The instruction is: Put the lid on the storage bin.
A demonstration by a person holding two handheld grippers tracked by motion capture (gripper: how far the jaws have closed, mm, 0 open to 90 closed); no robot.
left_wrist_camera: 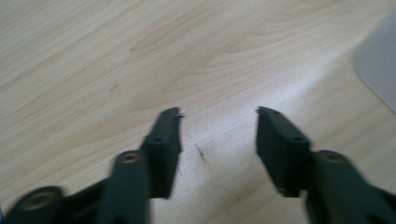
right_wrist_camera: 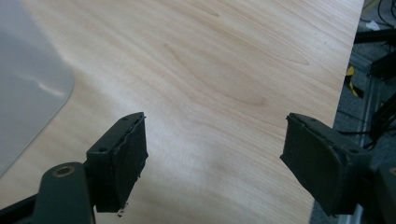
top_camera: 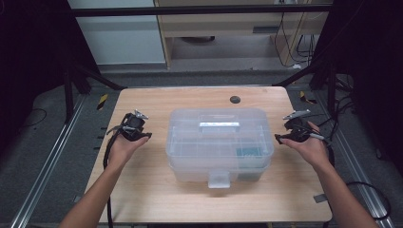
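High view: a clear plastic box (top_camera: pixel 219 142) sits mid-desk (top_camera: pixel 142 190), lid on. The left tongs (top_camera: pixel 134 127) and right tongs (top_camera: pixel 295 129) flank it, both spread and empty.

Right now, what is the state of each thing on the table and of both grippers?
Clear plastic box: lid down, front latch down, handle lying flat on the lid.
Left gripper: open, nothing between its jaws, beside the box, not touching it.
Right gripper: open, holding nothing, on the other side of the box.
Table: bare wood around the box.
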